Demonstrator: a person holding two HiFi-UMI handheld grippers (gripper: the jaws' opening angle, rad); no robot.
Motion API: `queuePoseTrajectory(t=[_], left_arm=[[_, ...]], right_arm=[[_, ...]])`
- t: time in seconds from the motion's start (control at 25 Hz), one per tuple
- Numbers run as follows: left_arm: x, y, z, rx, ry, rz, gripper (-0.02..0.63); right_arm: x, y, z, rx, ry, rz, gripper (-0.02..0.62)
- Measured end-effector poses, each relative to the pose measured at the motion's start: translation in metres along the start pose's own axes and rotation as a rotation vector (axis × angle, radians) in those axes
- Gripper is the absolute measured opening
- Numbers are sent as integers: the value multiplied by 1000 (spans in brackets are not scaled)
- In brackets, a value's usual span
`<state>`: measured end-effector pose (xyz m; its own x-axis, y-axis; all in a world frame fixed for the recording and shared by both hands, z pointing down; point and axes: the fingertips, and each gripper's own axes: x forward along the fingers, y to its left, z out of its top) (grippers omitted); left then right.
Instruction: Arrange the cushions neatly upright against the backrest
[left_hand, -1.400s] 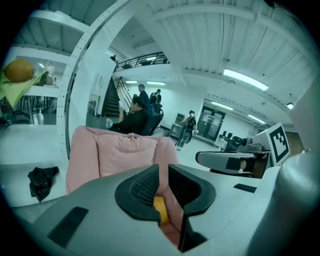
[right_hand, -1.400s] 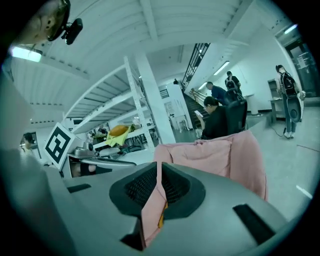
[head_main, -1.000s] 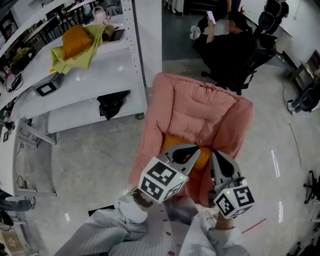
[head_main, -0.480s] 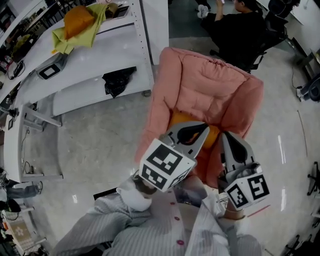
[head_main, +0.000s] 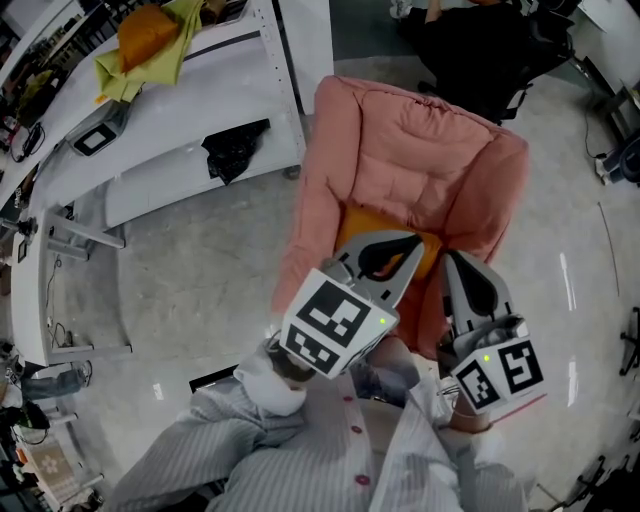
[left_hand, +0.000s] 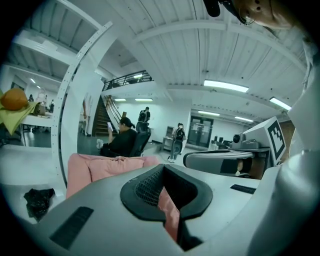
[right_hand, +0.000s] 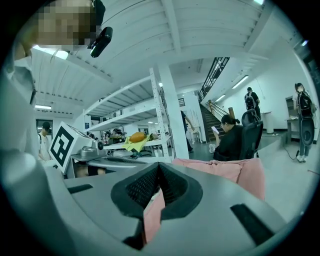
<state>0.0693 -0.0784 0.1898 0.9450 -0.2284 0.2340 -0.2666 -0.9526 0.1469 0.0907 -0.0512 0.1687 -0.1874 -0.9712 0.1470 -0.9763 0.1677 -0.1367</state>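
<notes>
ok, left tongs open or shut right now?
Shut. In the left gripper view the left tongs have their pads together with nothing clamped; only the pink armchair shows through the slit between them.

Bright overhead strip lighting, fisheye-warped edges, floor glare.

The left gripper (left_hand: 164, 174), jaws together, points toward the pink armchair (left_hand: 107, 167).

Nothing legible; only coded square markers on the left claw (head_main: 408, 246) and right claw (head_main: 456, 264).
</notes>
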Motion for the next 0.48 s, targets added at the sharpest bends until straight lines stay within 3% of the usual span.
queuePoseTrajectory(t=[0.48], left_arm=[[0,-8,-5,22,24,-43,9]], right_arm=[[-2,-4,-6,24,11,-13,12]])
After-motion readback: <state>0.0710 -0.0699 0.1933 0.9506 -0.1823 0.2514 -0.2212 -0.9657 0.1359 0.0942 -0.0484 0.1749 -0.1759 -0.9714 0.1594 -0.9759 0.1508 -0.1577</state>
